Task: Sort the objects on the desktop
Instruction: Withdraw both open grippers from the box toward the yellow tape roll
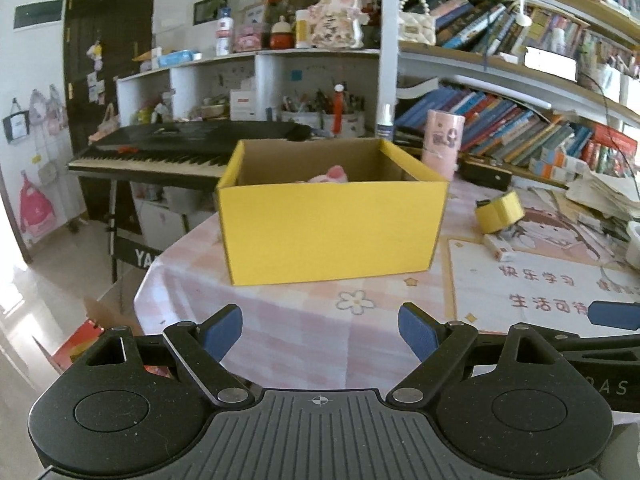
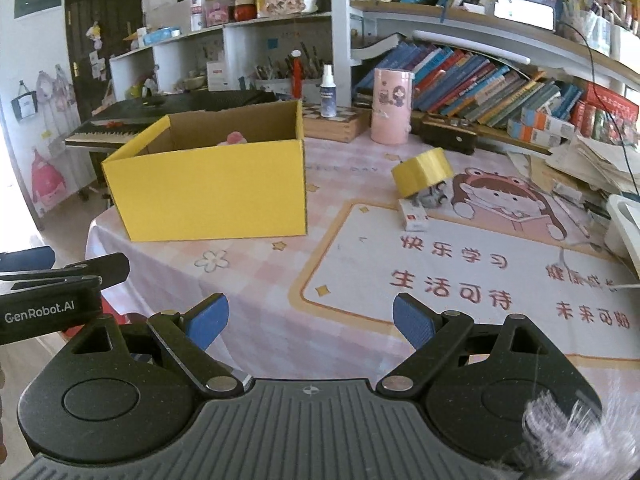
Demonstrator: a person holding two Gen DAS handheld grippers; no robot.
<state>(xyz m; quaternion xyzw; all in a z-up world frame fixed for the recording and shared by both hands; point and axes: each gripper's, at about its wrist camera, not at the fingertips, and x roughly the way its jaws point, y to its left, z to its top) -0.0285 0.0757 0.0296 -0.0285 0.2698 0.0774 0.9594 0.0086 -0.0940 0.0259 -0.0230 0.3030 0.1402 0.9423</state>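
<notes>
An open yellow cardboard box stands on the pink checked table, with a pink soft toy inside; the box also shows in the right wrist view. A yellow tape roll lies right of the box, with a small white box and a small grey object beside it. The tape roll also shows in the left wrist view. My left gripper is open and empty, in front of the box. My right gripper is open and empty over the printed desk mat.
A pink cylinder and a spray bottle stand behind the box. Bookshelves and paper stacks line the back and right. A keyboard piano stands left of the table edge.
</notes>
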